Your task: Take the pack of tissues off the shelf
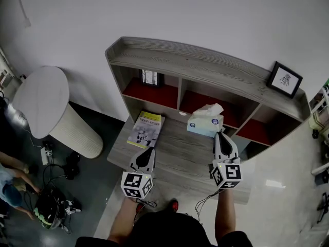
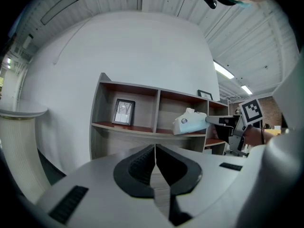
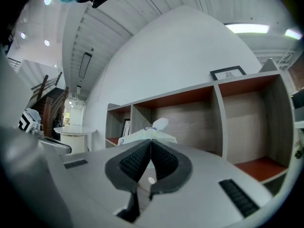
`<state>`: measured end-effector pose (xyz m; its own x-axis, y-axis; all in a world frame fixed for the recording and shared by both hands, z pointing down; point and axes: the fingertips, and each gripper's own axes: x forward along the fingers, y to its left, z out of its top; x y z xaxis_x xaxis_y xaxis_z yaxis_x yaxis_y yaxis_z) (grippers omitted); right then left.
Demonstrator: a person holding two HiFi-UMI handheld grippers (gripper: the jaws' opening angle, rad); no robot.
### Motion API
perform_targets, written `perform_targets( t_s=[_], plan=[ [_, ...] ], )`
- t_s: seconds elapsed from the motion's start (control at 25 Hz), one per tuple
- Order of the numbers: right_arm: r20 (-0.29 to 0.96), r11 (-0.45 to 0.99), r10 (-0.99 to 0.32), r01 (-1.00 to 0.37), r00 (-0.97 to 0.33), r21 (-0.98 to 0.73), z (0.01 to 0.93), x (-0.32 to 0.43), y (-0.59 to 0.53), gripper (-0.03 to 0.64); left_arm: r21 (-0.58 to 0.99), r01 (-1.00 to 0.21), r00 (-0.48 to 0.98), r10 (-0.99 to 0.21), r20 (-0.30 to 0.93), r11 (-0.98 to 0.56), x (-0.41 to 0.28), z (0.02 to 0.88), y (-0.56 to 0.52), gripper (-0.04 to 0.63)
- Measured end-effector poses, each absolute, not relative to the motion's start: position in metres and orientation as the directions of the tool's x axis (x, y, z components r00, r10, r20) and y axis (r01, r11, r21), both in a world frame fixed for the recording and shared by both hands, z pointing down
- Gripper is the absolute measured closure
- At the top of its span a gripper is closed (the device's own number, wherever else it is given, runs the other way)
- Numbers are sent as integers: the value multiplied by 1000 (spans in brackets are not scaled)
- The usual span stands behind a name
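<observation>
- Right claw [image 3: 151, 142] is clenched, jaws fully together, pinching the thin near edge of the pack of tissues [image 1: 204, 124].
- In the head view the pack sits at about 11 o'clock from the claw tips and touches them. It is at the front lip of the middle bay of the shelf [image 1: 205, 66].
- The pack's long axis runs roughly 9-to-3, so the grip is on its right end, not its middle.
- I can't tell whether its underside has cleared the board.
- Left claw [image 2: 155, 148] is clamped shut on nothing over the desk [image 1: 185, 158]. The pack is at its 1 o'clock, well apart, so right is the nearer claw.
- My read: pull back toward 6 o'clock. An end-only pinch may let the pack swing.
</observation>
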<state>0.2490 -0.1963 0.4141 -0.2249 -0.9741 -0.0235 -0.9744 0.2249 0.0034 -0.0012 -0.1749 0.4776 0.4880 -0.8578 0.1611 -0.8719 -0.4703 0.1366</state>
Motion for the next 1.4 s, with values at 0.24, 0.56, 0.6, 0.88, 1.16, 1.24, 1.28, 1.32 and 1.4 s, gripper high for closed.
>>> perform_targets(
  t_s=[0.24,0.56,0.6,0.88,1.16,1.24,1.28,1.32,1.4],
  plan=[
    [-24,293,-956,-956,-293,0,415,216,-186,588,140,-876,481,-861,166,-462,-8,479,-170,581],
    [22,375,-926,-927,-376,-30,445,170,-186,588,139,-896,441,-877,190,-421,-34,490,-163,581],
    [32,385,-922,-922,-386,-34,451,164,-186,588,133,-899,437,-879,192,-418,-37,492,-162,581],
    [115,417,-900,-908,-420,-48,496,135,-186,588,93,-913,409,-883,232,-398,-55,509,-161,581],
    [191,436,-877,-897,-441,-70,537,117,-179,588,112,-913,407,-869,283,-392,-62,533,-152,581],
    [206,436,-873,-897,-442,-74,545,114,-178,588,118,-912,410,-864,293,-393,-63,539,-150,581],
    [213,436,-872,-897,-442,-74,550,113,-177,588,122,-911,411,-861,299,-393,-63,542,-149,581],
    [219,436,-870,-897,-441,-73,554,113,-177,588,125,-911,413,-858,306,-394,-64,546,-149,581],
    [233,435,-868,-897,-439,-72,565,112,-176,588,129,-909,416,-851,320,-395,-63,553,-147,581]
  ],
)
